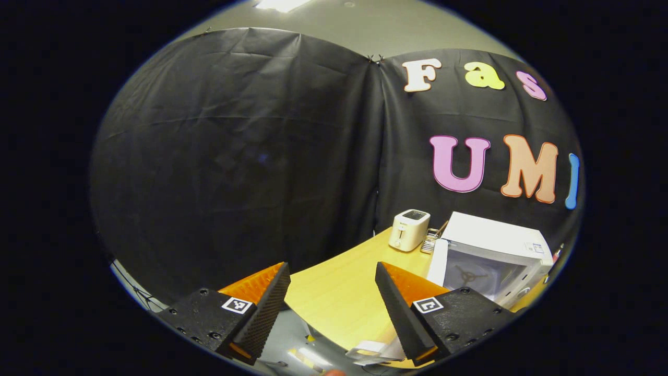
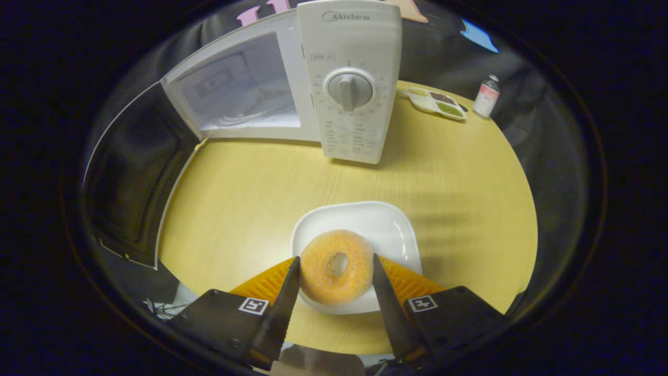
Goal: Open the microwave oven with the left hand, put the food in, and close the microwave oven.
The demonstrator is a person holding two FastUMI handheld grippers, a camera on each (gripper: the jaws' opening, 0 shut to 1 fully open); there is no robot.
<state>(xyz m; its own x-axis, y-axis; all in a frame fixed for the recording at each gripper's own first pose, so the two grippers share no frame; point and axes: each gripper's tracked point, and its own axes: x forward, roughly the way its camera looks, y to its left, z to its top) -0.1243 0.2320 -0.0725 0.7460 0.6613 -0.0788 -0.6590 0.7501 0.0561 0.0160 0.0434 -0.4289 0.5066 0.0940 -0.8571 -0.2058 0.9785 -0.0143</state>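
Right gripper view: microwave (image 2: 292, 89) top cut off.

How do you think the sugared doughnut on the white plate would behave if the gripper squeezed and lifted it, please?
The doughnut looks soft, so it would probably dent under a firm squeeze. Its sugary coating may shed grains or feel gritty. Lying flat on the plate, it seems unlikely to roll.

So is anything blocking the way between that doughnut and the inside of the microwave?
Nothing visible does. The microwave door is swung wide open to the left, and the tabletop between the doughnut on its white plate and the open cavity is bare. The right gripper brackets the doughnut.
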